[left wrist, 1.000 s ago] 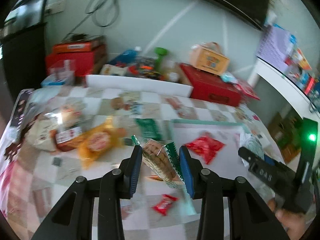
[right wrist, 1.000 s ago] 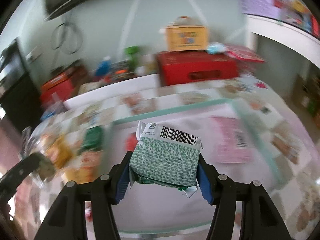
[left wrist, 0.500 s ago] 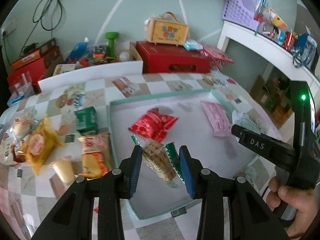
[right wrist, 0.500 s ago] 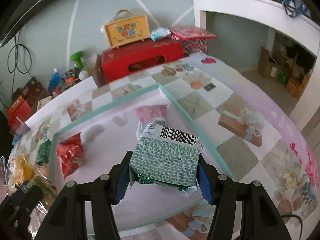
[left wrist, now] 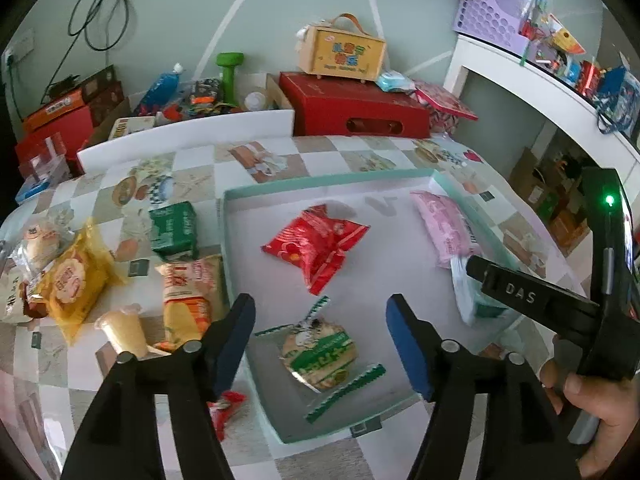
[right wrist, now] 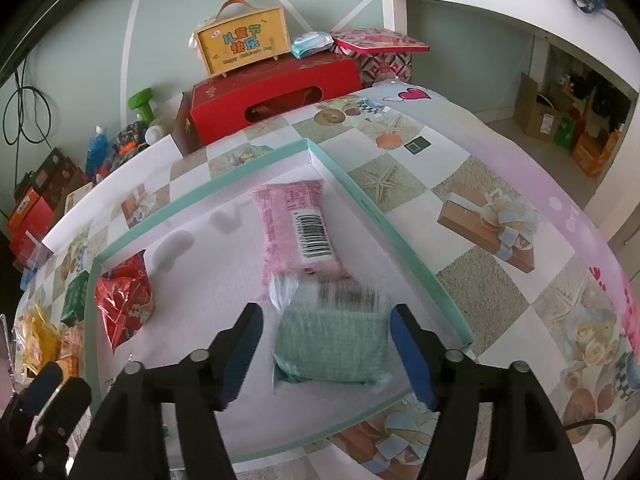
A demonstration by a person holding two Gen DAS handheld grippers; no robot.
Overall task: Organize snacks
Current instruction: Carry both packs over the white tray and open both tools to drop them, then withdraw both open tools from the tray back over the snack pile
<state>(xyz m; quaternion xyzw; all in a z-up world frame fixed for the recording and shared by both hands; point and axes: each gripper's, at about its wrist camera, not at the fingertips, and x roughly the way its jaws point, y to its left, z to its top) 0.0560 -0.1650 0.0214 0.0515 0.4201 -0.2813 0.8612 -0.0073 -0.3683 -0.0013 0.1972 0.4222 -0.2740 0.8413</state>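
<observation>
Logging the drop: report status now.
Both hand-held grippers open: left, right. Cracker pack and green packet lie in the tray. Nothing in the way.

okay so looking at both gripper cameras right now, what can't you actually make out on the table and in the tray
- Left wrist view: small red wrapper, mostly hidden behind the left gripper finger.
- Right wrist view: green packet in the tray, motion-blurred; barcode and print unreadable.
- Left wrist view: that packet is partly covered by the right gripper.
- Right wrist view: snacks at the left edge, cut off and distorted.
</observation>
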